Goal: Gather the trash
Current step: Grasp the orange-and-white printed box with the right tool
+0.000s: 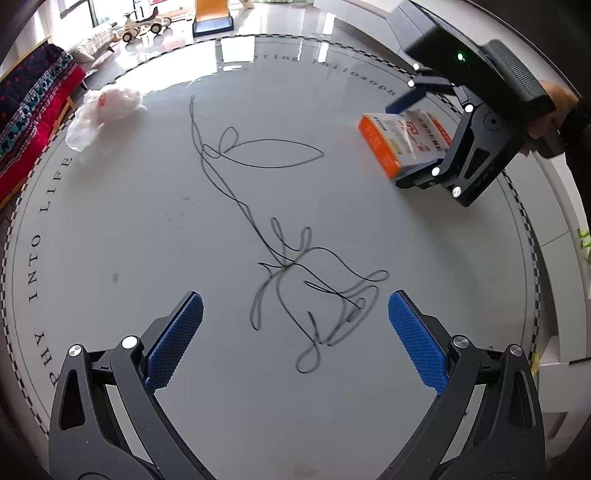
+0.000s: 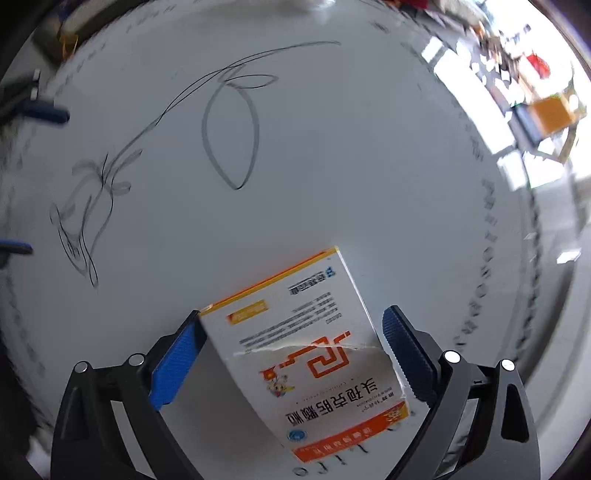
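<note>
Between the blue ribbed pads of the right claw (image 2: 291, 354), gripping a white-and-orange cardboard medicine box (image 2: 314, 354) above the round grey table (image 1: 147, 221), with the left claw (image 1: 295, 314) hanging wide open, holding nothing.

- A home living room, by the look of it.
- A round table (image 1: 129, 221) with a line drawing and lettering round its rim, like a decorated coffee table.
- Beyond its far left edge, a sofa (image 1: 33, 107) under a red and dark patterned throw.
- Past the far edge, a glossy floor (image 1: 280, 18) with a wooden ride-on toy (image 1: 144, 24), which suggests a household.
- Bright window light falls from the far left corner.
</note>
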A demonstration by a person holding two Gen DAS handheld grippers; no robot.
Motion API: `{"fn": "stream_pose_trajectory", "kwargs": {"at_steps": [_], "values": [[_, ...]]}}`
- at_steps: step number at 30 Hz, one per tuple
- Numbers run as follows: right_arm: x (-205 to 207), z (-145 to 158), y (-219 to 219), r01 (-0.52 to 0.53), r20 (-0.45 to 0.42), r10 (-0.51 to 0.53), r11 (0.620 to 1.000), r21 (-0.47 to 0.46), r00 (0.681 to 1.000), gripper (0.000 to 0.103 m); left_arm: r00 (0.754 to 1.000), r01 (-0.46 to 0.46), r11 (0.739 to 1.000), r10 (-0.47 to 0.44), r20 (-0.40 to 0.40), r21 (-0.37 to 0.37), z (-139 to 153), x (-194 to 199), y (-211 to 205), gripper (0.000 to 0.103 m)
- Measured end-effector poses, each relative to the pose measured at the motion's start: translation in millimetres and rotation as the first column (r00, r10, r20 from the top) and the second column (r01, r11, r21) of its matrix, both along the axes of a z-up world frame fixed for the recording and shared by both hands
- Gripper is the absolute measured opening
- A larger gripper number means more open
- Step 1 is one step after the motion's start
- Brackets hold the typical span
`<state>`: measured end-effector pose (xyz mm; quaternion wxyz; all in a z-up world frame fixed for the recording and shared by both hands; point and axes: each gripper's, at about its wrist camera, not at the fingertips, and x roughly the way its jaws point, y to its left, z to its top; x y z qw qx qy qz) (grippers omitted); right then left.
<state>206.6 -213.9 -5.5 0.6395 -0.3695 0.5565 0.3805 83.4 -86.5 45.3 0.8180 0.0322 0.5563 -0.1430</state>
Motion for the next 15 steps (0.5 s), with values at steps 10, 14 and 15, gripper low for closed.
{"fn": "stream_pose_trajectory", "kwargs": {"at_steps": [10,14,15], "values": [[14,11,14,0.175,0.068,-0.183,0.979,0.108,0.981,0.081,0.999,-0.051,0.999,0.051,0.008,-0.011,2,10,26,0.097],[-2,20,31,0.075,0.068,-0.078,0.996,0.048,0.995,0.082,0.998,-0.065,0.998,0.065,-0.001,-0.023,3,6,32,0.097],[-10,22,33,0.03,0.084,-0.032,0.999,0.021,0.996,0.082,0.998,-0.059,0.998,0.059,0.004,-0.022,5,4,33,0.097]]}}
